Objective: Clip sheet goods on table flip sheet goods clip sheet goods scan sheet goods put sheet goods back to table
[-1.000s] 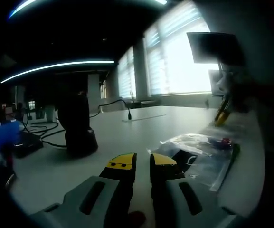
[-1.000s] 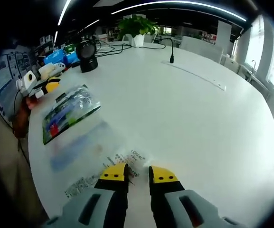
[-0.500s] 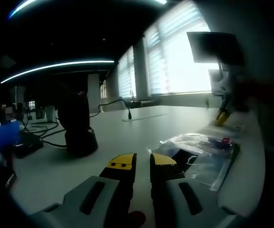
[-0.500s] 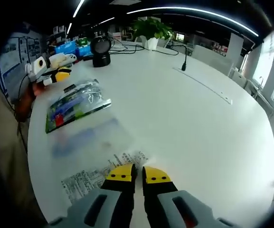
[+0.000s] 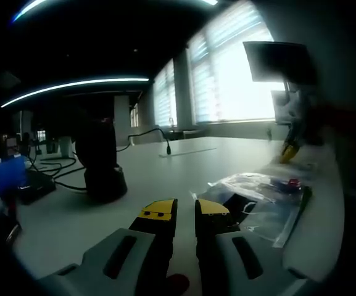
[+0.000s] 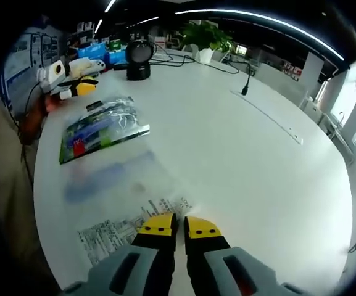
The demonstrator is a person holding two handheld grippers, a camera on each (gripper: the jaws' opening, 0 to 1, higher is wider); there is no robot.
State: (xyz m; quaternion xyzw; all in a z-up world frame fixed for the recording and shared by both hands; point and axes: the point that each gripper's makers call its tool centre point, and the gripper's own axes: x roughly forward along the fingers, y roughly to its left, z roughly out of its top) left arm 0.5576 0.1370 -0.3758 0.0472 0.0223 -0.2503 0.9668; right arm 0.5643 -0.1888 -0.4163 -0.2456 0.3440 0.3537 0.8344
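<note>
So the right gripper (image 6: 171, 224) sits at the bottom middle of the right gripper view, jaws pinched together on the near edge of a clear bag (image 6: 125, 203) with a printed label. That bag looks blurry and seems to be coming up off the white desk (image 6: 245, 148), so I'd call this the first clip step, or the start of the flip. Can't say for sure whether it's fully off the desk.

A second bag (image 6: 100, 126), the one with green and red stuff inside, lies flat in the upper left of that view, just beyond the held one. The left gripper (image 6: 79, 88) shows up past it near the desk edge, yellow tips pointing in.

In the left gripper view, the left gripper (image 5: 178, 208) is low in the frame with its jaws nearly shut, a thin gap between them, nothing in them as far as I can tell. It hovers just over the desk (image 5: 159, 172), with the second bag (image 5: 258, 197) to the right of its tips. A dark stand thing (image 5: 100, 163) sits to the left, probably the scanner (image 6: 138, 60), seen at the top in the right gripper view.

My read: early days. Flip, re-clip, scan and putting it back all look left to do.
</note>
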